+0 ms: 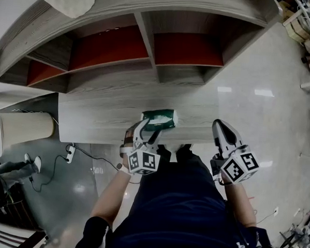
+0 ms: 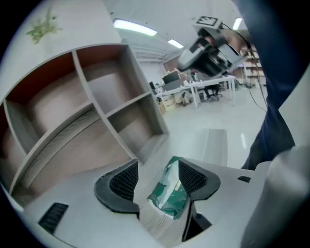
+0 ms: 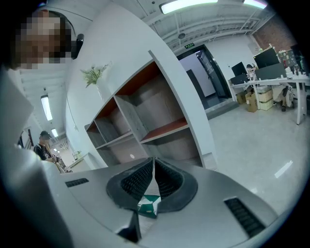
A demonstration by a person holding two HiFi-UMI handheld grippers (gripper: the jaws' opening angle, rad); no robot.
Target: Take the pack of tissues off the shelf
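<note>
The left claw slants down over the near edge of the desk on a bare forearm. Its jaws are spread wide and grip nothing. The pack of tissues lies flat on the desk just beneath and ahead of its tips, nearer its right jaw. The right claw hangs off to the pack's right, tilted slightly down, its jaws closed together and empty. The shelf stands beyond both claws.

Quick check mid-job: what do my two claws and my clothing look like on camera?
The left claw and right claw are alike: pale grey shells tapering forward, with black ribbed pads inside. Each carries a white cube printed with black square markers. The person wears dark navy clothing.
</note>
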